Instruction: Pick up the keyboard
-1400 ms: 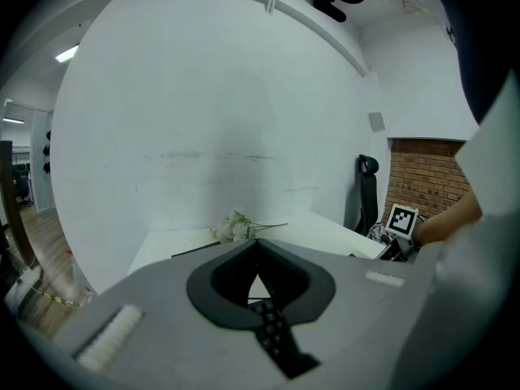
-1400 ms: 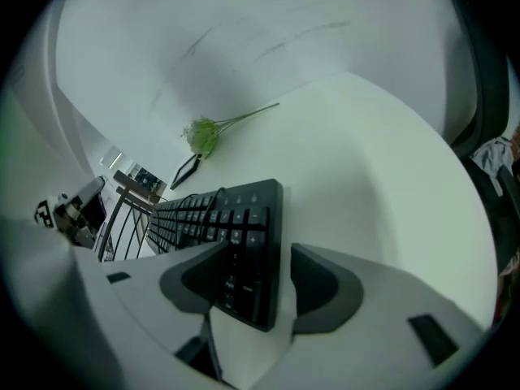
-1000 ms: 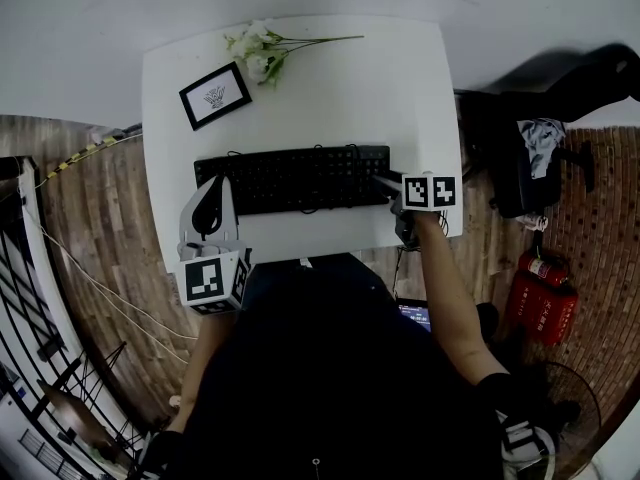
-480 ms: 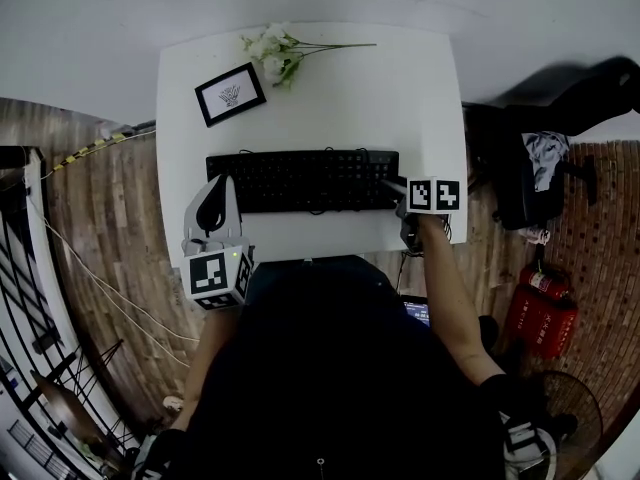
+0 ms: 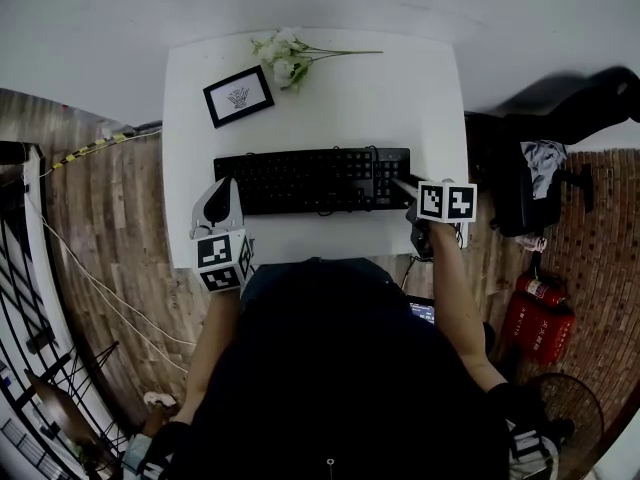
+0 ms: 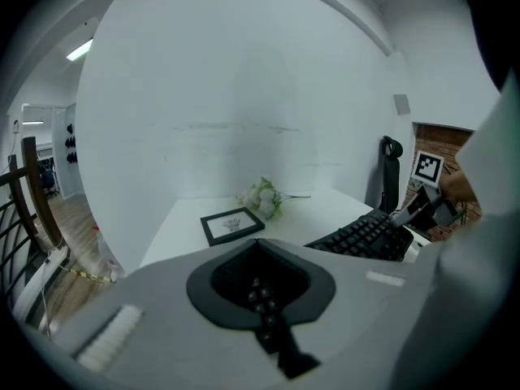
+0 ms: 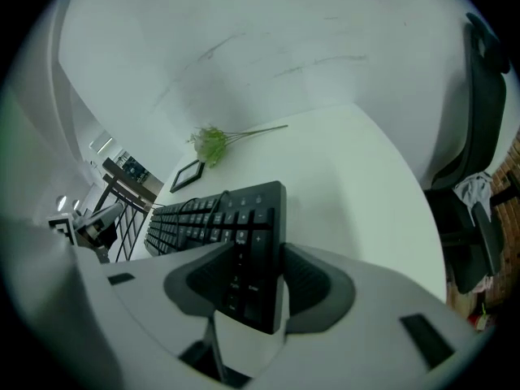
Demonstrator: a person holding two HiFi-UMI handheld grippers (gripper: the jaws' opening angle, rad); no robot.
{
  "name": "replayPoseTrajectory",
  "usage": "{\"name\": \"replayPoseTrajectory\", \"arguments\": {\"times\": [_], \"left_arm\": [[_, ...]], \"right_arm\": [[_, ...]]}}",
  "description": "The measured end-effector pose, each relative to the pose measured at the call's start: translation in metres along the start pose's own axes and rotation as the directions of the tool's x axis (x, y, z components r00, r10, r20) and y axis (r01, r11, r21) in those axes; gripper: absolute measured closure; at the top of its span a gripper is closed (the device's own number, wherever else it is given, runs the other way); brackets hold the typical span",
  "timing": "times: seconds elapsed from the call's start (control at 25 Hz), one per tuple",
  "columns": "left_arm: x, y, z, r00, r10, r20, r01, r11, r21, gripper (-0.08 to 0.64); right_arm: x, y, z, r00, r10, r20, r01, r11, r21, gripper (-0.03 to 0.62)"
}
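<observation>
A black keyboard lies across the white table, its cable curling over the keys. My right gripper has the keyboard's right end between its jaws. The pads sit against the front and back edges, so it is shut on the keyboard. My left gripper hovers at the front left, just off the keyboard's left end, shut with nothing in it. In the left gripper view the closed jaws point past the keyboard toward the back wall.
A black picture frame and a sprig of white flowers lie at the back of the table. A black office chair stands right of the table, a red fire extinguisher on the wooden floor beyond it.
The left gripper has come down and closer to the keyboard's left end. The right gripper keeps its hold on the right end and has risen a little. The head view has shifted.
</observation>
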State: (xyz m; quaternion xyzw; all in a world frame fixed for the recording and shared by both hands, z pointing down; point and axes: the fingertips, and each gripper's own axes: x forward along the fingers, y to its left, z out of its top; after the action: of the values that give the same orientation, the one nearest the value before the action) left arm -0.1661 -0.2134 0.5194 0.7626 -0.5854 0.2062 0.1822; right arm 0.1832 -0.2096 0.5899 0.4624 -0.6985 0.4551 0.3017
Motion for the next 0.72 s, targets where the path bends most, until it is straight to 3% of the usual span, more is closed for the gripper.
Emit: {"name": "replayPoseTrajectory", "arguments": {"times": [0.24,0.44,0.48,0.56,0.72], "left_arm": [[0.011,0.031,-0.047,0.991,0.024,-0.131,-0.031,0.998,-0.047,0.548],[0.018,0.047,-0.078,0.974,-0.016,-0.227,-0.008,0.994,-0.105,0.543],[0.019,0.049,-0.083,0.969,-0.034,-0.246,0.004,0.993,-0.121,0.524],[0.021,0.049,-0.093,0.955,-0.089,-0.283,0.039,0.983,-0.177,0.400],[0.025,0.048,-0.107,0.926,-0.209,-0.314,0.098,0.937,-0.335,0.337]], "right_arm": [[-0.014,0.005,0.012,0.999,-0.026,0.028,0.027,0.999,-0.034,0.397],[-0.018,0.008,0.015,0.999,-0.035,0.036,0.037,0.998,-0.045,0.397],[-0.019,0.009,0.016,0.999,-0.036,0.037,0.038,0.998,-0.046,0.397],[-0.021,0.009,0.017,0.998,-0.039,0.040,0.040,0.998,-0.048,0.397],[-0.022,0.009,0.017,0.998,-0.042,0.041,0.044,0.998,-0.050,0.397]]}}
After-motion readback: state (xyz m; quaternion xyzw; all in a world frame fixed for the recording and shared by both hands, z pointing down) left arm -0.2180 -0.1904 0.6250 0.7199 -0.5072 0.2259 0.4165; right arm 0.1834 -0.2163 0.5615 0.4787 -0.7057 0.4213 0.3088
